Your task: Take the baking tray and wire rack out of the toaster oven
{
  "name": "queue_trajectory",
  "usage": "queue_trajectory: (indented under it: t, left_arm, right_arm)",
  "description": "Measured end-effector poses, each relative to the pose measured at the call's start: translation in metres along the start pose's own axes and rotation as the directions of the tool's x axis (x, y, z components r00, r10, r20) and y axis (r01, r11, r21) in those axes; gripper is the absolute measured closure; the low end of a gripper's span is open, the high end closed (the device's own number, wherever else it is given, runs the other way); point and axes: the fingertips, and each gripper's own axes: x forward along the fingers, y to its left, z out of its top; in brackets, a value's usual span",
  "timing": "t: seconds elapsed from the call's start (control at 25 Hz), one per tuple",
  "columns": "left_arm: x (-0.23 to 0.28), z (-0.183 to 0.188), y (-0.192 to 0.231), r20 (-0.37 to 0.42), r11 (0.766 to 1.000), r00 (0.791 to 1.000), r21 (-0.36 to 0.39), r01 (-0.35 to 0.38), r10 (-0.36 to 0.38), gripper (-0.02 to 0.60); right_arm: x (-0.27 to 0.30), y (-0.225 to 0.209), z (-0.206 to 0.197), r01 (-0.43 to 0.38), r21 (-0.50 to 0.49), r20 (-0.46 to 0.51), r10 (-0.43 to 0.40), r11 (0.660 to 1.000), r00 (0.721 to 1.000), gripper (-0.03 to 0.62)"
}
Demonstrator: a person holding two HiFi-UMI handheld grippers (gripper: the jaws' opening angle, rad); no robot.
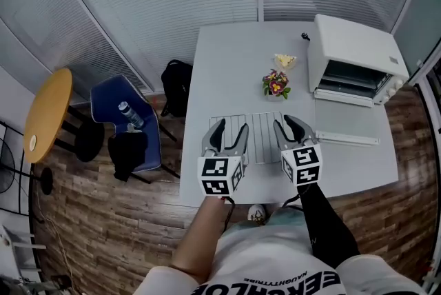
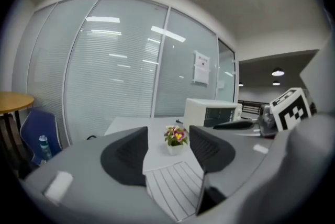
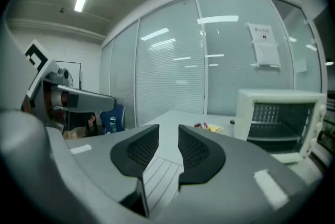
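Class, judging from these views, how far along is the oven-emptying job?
Done: the wire rack lies on the table, outside the toaster oven. In hand: nothing; left claw and right claw hang open above it. Left: the baking tray, nowhere on the table.

Your left claw [image 1: 231,127] and right claw [image 1: 288,123] have smooth grey bodies with black, ribbed pads [image 2: 131,152]. Each carries a white cube [image 1: 222,175] printed with black square markers. You wear a white shirt [image 1: 255,252] with black lettering, and a black sleeve [image 1: 324,218] covers your right arm.
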Motion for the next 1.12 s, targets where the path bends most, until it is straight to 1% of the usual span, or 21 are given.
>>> queue_trajectory:
  t: [0.12,0.24,0.44,0.56,0.68,0.96,1.04,1.12]
  left_arm:
    - [-0.005,0.045,-0.010,0.096,0.999,0.995,0.050,0.021,-0.026,0.308]
    - [-0.007,0.068,-0.014,0.138,0.997,0.990,0.078,0.027,-0.038,0.308]
    - [0.007,0.071,-0.029,0.134,0.995,0.988,0.079,0.064,-0.074,0.308]
    - [0.019,0.068,-0.048,0.120,0.991,0.986,0.088,0.103,-0.113,0.308]
    - [0.036,0.067,-0.069,0.112,0.987,0.983,0.091,0.132,-0.142,0.308]
    - [0.084,0.068,-0.134,0.093,0.977,0.975,0.094,0.192,-0.201,0.308]
    - [0.099,0.068,-0.151,0.090,0.975,0.973,0.092,0.204,-0.212,0.308]
    - [0.113,0.069,-0.164,0.090,0.976,0.974,0.077,0.202,-0.209,0.308]
  right_arm:
    - [-0.007,-0.004,0.041,0.034,-0.081,0.109,-0.025,0.996,0.994,0.499]
    - [-0.010,-0.008,0.062,0.042,-0.086,0.159,-0.028,0.995,0.987,0.499]
    - [-0.016,-0.028,0.063,0.071,-0.067,0.167,-0.059,0.995,0.984,0.499]
    - [-0.024,-0.046,0.059,0.102,-0.042,0.170,-0.093,0.994,0.981,0.499]
    - [-0.033,-0.068,0.056,0.128,-0.037,0.173,-0.120,0.991,0.978,0.499]
    - [-0.050,-0.143,0.044,0.171,0.001,0.173,-0.168,0.985,0.970,0.499]
    - [-0.050,-0.167,0.039,0.172,0.010,0.169,-0.171,0.985,0.971,0.499]
    - [-0.047,-0.187,0.036,0.159,0.013,0.163,-0.159,0.987,0.974,0.499]
